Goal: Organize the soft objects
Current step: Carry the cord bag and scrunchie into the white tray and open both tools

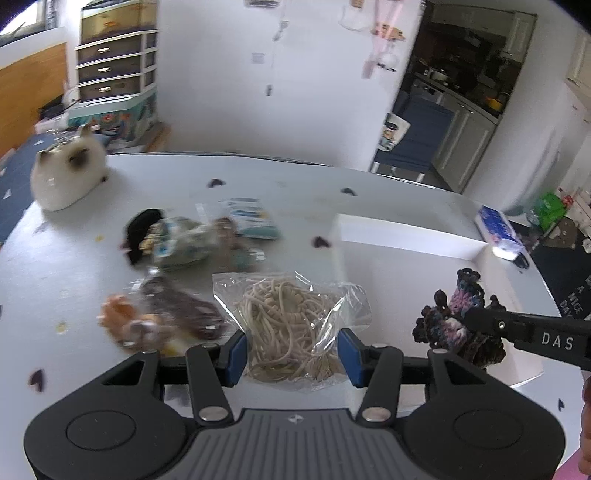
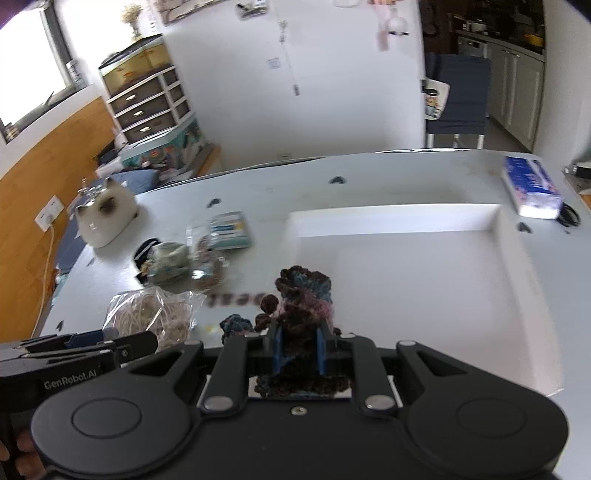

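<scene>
1. Right gripper (image 2: 299,349), bottom centre of the right wrist view, clamps a dark crocheted piece (image 2: 303,295) with blue and pink yarn, held above the white tray (image 2: 391,218).
2. Left gripper (image 1: 291,350), jaws wide apart, frames a clear bag of beige cord (image 1: 288,314) lying on the table (image 1: 74,258).
3. A cat figurine (image 1: 66,173) sits upper left.

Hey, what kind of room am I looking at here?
Most likely a home dining area: a white table beside an open kitchen, with a fish tank on plastic drawers.
</scene>
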Tool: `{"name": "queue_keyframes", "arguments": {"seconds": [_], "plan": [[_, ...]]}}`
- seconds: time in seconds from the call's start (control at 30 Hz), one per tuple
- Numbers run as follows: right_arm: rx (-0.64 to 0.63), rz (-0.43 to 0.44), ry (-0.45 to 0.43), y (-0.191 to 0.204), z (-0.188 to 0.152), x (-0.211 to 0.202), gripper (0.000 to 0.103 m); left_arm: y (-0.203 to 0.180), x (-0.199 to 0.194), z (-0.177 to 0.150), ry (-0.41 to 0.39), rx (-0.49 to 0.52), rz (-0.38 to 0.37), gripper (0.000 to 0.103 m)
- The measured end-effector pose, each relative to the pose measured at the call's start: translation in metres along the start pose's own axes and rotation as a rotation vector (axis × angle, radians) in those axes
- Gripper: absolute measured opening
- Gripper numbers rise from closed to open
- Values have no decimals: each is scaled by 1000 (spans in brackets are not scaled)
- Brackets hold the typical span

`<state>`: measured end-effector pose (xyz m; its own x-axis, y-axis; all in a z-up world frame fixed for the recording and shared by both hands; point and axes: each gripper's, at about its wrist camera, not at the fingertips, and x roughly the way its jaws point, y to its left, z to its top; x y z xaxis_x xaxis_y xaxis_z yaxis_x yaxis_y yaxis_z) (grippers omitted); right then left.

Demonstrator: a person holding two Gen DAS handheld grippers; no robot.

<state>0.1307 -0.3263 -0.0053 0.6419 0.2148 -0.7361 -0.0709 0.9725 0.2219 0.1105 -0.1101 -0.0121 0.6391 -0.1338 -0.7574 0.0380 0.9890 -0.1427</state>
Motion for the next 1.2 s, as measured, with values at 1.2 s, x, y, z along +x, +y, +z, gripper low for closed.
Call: {"name": "queue_keyframes", "arguments": {"seconds": [1.2], "plan": [[-21, -10, 173, -97, -8, 38, 19, -113, 81, -18, 192, 26, -51, 55]]}}
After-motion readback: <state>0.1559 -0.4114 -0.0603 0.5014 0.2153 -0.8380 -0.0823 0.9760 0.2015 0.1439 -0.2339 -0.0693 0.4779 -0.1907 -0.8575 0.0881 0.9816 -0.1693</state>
